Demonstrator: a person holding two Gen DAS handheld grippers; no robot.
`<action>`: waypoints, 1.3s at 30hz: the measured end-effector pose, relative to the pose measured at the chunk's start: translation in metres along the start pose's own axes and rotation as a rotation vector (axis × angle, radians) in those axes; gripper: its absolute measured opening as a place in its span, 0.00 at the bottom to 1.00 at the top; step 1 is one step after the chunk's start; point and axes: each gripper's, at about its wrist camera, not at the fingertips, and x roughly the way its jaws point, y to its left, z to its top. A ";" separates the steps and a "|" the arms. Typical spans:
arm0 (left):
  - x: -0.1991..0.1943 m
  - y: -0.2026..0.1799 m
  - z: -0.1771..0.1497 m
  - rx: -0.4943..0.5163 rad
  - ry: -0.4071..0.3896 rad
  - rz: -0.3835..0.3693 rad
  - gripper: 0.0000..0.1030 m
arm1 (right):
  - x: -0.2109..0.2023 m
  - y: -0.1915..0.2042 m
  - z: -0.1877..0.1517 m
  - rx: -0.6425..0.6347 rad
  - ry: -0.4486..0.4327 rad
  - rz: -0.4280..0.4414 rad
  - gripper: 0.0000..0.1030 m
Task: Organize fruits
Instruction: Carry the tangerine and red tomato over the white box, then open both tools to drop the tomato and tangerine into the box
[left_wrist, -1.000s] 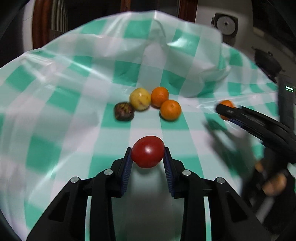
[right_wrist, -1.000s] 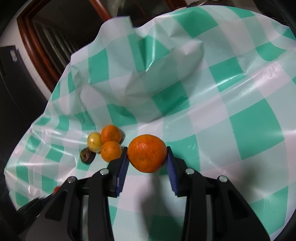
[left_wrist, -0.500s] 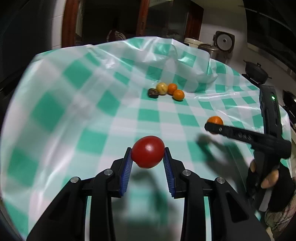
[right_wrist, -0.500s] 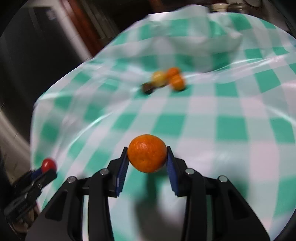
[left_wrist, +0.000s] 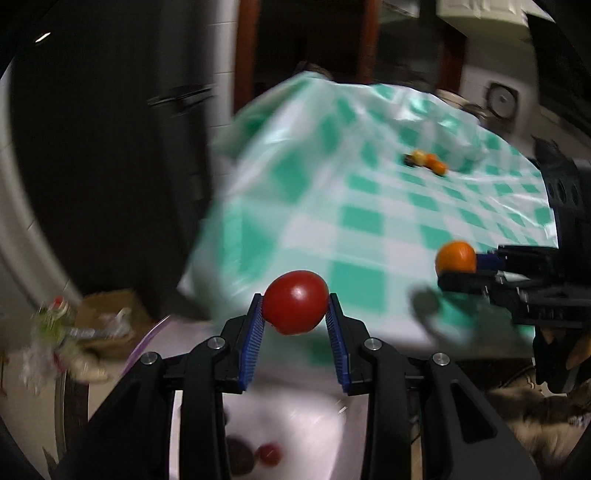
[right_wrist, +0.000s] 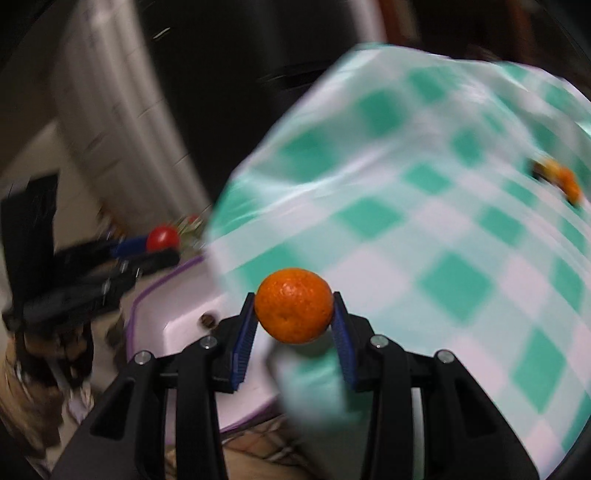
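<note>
Carried fruit off the surface (left_wrist: 369, 221) edge toward the tray (right_wrist: 177, 328) below. Left claw (left_wrist: 295, 314) closed on a tomato (left_wrist: 295, 302), right claw (right_wrist: 294, 314) closed on an orange (right_wrist: 294, 305), both held above the near corner. Remaining fruits (left_wrist: 426, 162) left clustered near the far edge. Likely mid-transfer; next, probably lower each over the tray and part the fingers gently, clear of the pieces (left_wrist: 255, 456) already inside.

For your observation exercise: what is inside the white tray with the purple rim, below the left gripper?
In the white tray, a small red fruit and a darker fruit show between the left gripper fingers. The fingers and blur hide the rest.
</note>
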 end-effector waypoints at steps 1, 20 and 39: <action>-0.006 0.012 -0.006 -0.014 0.002 0.021 0.31 | 0.005 0.014 -0.001 -0.038 0.013 0.020 0.39; 0.177 0.101 -0.087 0.029 0.553 0.097 0.31 | 0.214 0.134 -0.098 -0.565 0.633 -0.045 0.39; 0.219 0.097 -0.118 0.156 0.678 0.167 0.33 | 0.244 0.148 -0.113 -0.627 0.736 -0.106 0.73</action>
